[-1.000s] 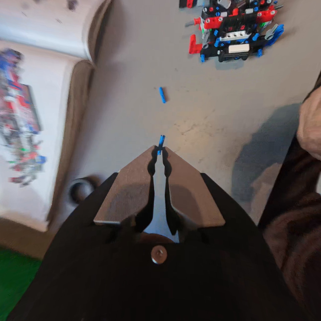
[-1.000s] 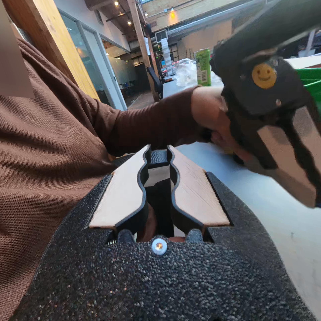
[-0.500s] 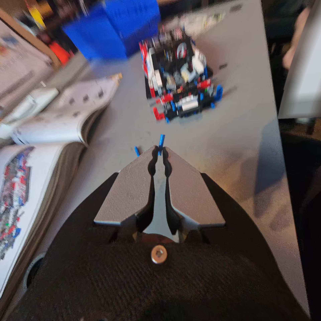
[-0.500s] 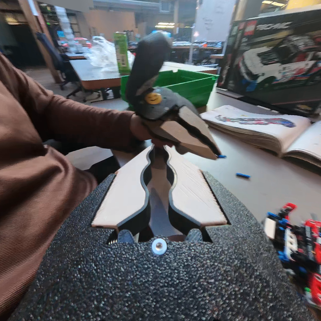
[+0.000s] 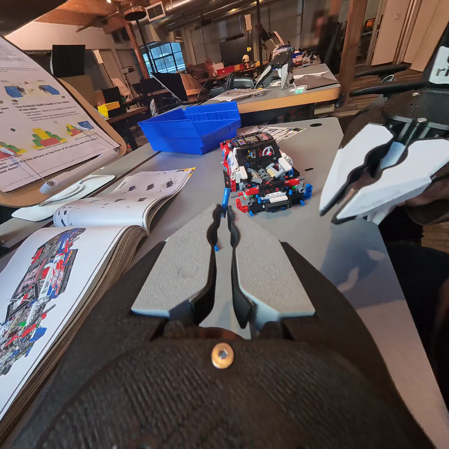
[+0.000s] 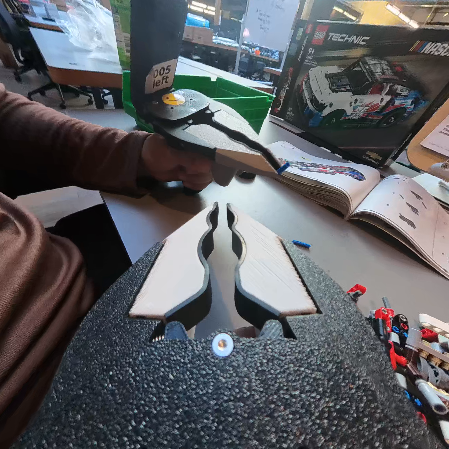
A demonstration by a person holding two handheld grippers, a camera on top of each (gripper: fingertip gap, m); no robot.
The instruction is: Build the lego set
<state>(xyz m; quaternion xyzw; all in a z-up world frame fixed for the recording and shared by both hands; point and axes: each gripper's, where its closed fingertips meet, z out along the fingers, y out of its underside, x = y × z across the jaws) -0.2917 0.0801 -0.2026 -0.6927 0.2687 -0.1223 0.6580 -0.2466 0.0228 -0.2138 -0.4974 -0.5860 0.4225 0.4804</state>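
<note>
My left gripper [image 5: 224, 211] is shut on a small blue pin [image 5: 225, 200] that sticks out past its tips. It is held above the grey table [image 5: 303, 233], pointing at the part-built red, black and white car model [image 5: 262, 175]. It also shows in the right wrist view [image 6: 279, 167], with the pin [image 6: 283, 167] at its tip. A second blue pin [image 6: 301, 243] lies loose on the table. My right gripper [image 6: 222, 207] is empty, its tips almost together. It hangs over the table's near edge, with the model [image 6: 413, 345] at its lower right.
An open instruction book [image 5: 73, 255] lies left of the left gripper, with a tilted board with a printed sheet [image 5: 43, 116] behind it. A blue bin [image 5: 192, 128] stands beyond the model. A green bin [image 6: 218, 97] and the set's box [image 6: 364, 85] stand at the table's far side. About 8 cm separates my left fingertips from my right.
The left gripper tilted up from looking down at the table to facing the model, still holding the pin. The right gripper swung from the person's sleeve toward the table and its fingers narrowed.
</note>
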